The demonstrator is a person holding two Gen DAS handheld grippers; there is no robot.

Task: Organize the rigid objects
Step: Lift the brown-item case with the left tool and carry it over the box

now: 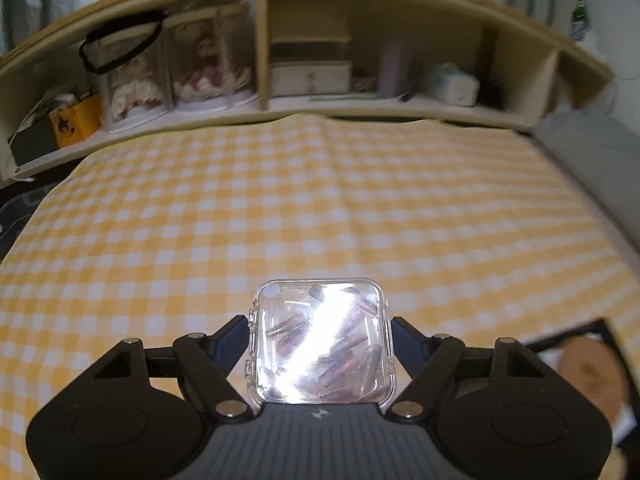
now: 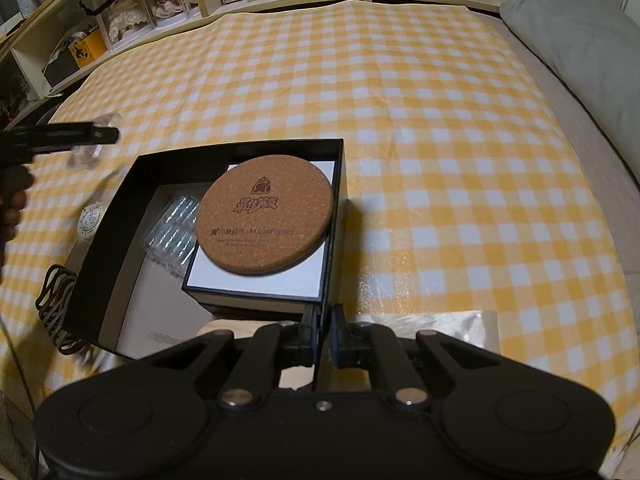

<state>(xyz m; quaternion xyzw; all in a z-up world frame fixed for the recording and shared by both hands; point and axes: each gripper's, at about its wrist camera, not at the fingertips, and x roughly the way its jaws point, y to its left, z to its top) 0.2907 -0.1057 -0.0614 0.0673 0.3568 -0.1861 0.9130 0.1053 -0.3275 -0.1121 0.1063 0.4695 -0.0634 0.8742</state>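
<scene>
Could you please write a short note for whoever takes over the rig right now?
Left tool: shut on the clear case of small dark pieces, held above the checked cloth.
Right tool: shut on the near wall of the black box.
Done: cork coaster on a white-topped box, blister pack beside it, all in the black box.
Left: put the case in; a white disc and black cord lie outside.

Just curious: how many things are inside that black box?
3 visible: a cork coaster on a white-topped box, and a clear blister pack beside them. More may be hidden.
</scene>
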